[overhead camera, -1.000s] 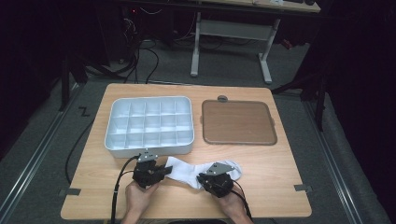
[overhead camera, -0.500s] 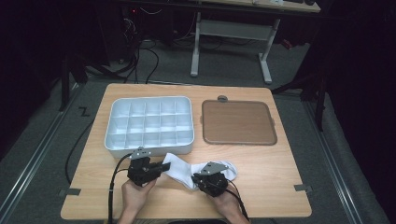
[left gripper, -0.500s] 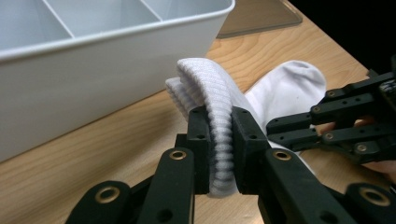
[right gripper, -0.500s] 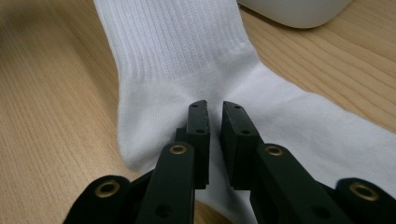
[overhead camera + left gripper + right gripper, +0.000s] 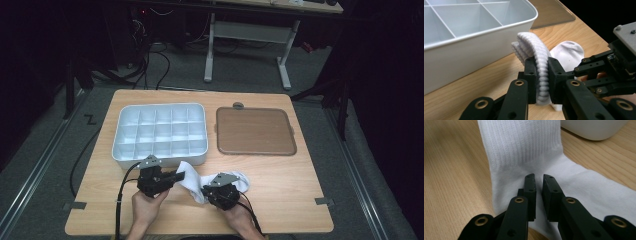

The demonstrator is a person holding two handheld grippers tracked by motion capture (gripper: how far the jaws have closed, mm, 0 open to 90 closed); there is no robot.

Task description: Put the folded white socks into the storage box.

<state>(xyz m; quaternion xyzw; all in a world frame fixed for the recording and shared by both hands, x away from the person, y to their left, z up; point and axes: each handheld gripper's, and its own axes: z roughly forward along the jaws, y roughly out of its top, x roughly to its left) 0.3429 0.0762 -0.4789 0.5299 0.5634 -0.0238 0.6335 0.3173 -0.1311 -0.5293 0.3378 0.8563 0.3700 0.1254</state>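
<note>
One white sock point(image 5: 192, 176) lies near the desk's point(image 5: 300, 200) front edge in the high view, beside one divided tray point(image 5: 160, 132) and one brown lid point(image 5: 255, 131). Left gripper view: left gripper point(image 5: 541, 75) pinches the sock's cuff. Right gripper view: right gripper point(image 5: 539, 182), jaws narrow, pinches the sock's middle.

1. The sock point(image 5: 192, 177) is white with fine knitted ribs along its cuff.
2. Both tools, left point(image 5: 176, 176) and right point(image 5: 209, 191), are black with small brass-coloured rivets.
3. The divided tray point(image 5: 161, 132) is plain white.
4. The lid point(image 5: 254, 131) is brown.
5. The tabletop point(image 5: 295, 185) is light wood with pale grain lines.
</note>
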